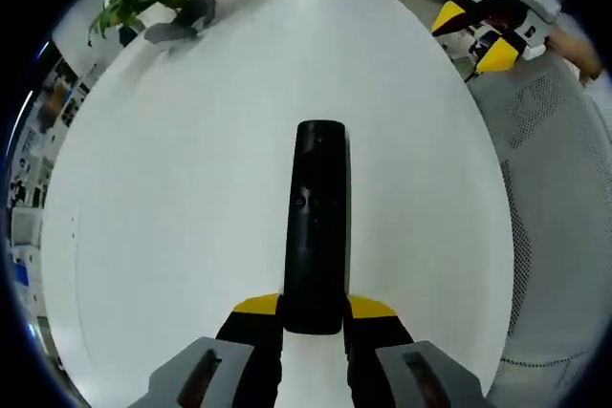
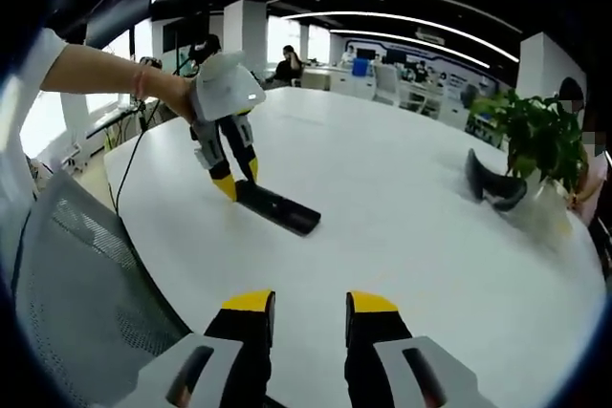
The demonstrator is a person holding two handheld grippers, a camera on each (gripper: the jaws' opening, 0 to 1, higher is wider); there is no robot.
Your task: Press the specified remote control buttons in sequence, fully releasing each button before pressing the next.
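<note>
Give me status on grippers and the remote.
Left hand-held gripper shut on black remote, flat on white table. Right hand-held gripper open, clear of it. Nothing blocking.

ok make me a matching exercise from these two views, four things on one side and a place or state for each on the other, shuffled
Things:
1. remote control
2. left gripper
3. right gripper
4. potted plant

Places or states:
A. open, holding nothing, hovering over the white table
B. near the table's far edge, beside a dark curved object
C. lying flat on the table, black, one end between two yellow-tipped jaws
D. held by a person's hand, jaws closed on one end of the black bar

Pairs: 1-C, 2-D, 3-A, 4-B
</note>
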